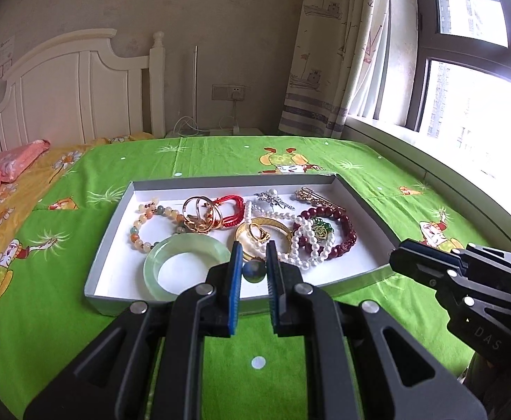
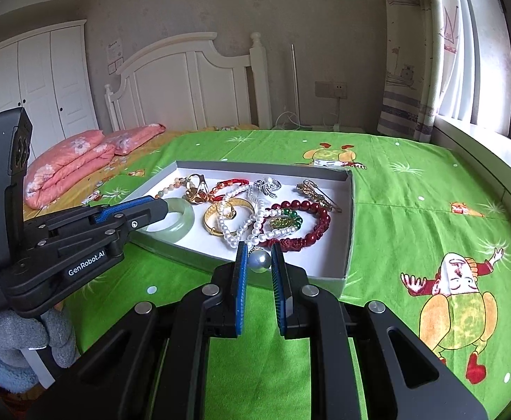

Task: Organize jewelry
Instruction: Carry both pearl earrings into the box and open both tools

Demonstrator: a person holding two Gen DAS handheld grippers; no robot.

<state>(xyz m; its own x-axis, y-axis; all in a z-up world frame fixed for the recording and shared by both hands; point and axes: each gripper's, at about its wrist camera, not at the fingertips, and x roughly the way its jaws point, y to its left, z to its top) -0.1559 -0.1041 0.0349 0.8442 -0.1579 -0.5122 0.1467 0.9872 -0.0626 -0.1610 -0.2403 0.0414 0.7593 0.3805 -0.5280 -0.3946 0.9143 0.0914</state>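
A shallow white tray (image 1: pixel 115 245) (image 2: pixel 348 231) on the green bedspread holds mixed jewelry: a pale jade bangle (image 1: pixel 185 266) (image 2: pixel 176 222), a multicolour bead bracelet (image 1: pixel 143 224), gold rings (image 1: pixel 199 215), a red cord bracelet (image 1: pixel 232 210), a gold bangle (image 1: pixel 260 232) (image 2: pixel 220 217), a white pearl strand (image 1: pixel 307 241) (image 2: pixel 245 224), dark red beads (image 1: pixel 339 227) (image 2: pixel 311 224) and silver brooches (image 1: pixel 272 199). My left gripper (image 1: pixel 252 248) (image 2: pixel 166 206) is open above the tray's near edge, with a large pearl (image 1: pixel 254 271) seen between its fingers. My right gripper (image 2: pixel 258 248) (image 1: pixel 395 255) is open around the same large pearl (image 2: pixel 258 260).
Pink folded quilts (image 2: pixel 70 168) lie at the bed's left. A white headboard (image 1: pixel 70 94) and a wall socket (image 1: pixel 229 92) stand behind. A curtain (image 1: pixel 339 52) and a window (image 1: pixel 479 105) are on the right. A white wardrobe (image 2: pixel 35 84) is far left.
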